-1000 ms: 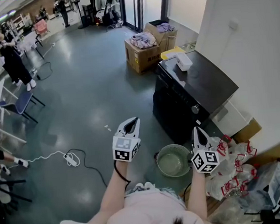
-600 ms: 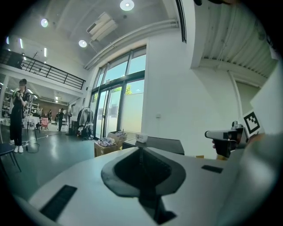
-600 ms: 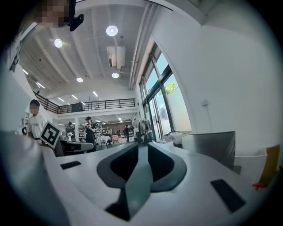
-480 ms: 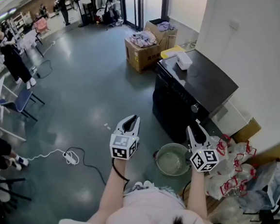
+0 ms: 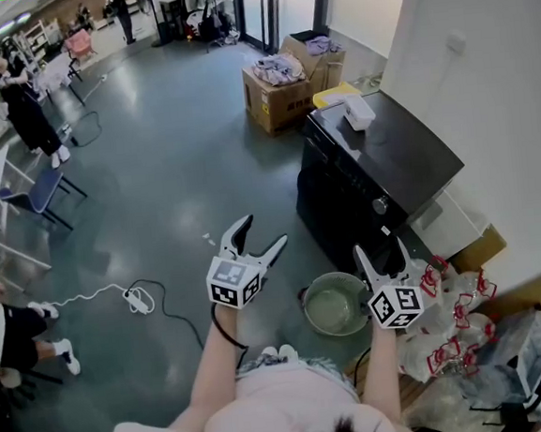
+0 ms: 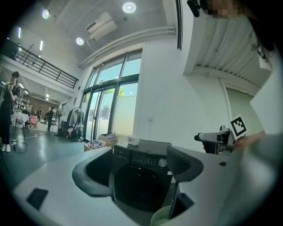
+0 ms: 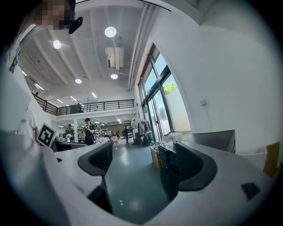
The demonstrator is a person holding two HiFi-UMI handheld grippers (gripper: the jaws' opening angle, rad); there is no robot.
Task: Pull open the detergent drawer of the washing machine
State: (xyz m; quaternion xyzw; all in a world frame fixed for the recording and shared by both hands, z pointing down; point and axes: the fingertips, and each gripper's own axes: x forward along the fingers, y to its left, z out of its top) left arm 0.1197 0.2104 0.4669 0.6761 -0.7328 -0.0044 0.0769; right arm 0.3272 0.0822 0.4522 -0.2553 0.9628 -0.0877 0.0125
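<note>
Left claw [image 5: 263, 233]: jaws wide apart, have just been opening, nothing between them. In the left gripper view the gap shows only the washer front and a bit of basin rim further off. It is held in the air over the floor, pointing about level at the washer and well apart from it.

Right claw [image 5: 381, 250]: jaws also wide, just been opening, empty. Bare floor fills its gap, with the washer edge behind its right jaw. It sits near the washer's front corner, not touching.

Washer [image 5: 379, 168]: black front loader against the white wall, right of centre in the head view. It has a round door and a knob on the top panel. The drawer [image 6: 126, 155] is probably the panel section left of the buttons. It looks flush and shut, though the view there is dark.

- White box [image 5: 358, 111] on the washer top.
- Green basin [image 5: 335, 310] on the floor just in front of the washer, between the two claws.
- Bags [image 5: 453, 312] with red ties, right of the right claw.
- Cardboard boxes [image 5: 278, 92] beyond the washer.
- Power strip [image 5: 135, 308] with cable on the floor, left.
</note>
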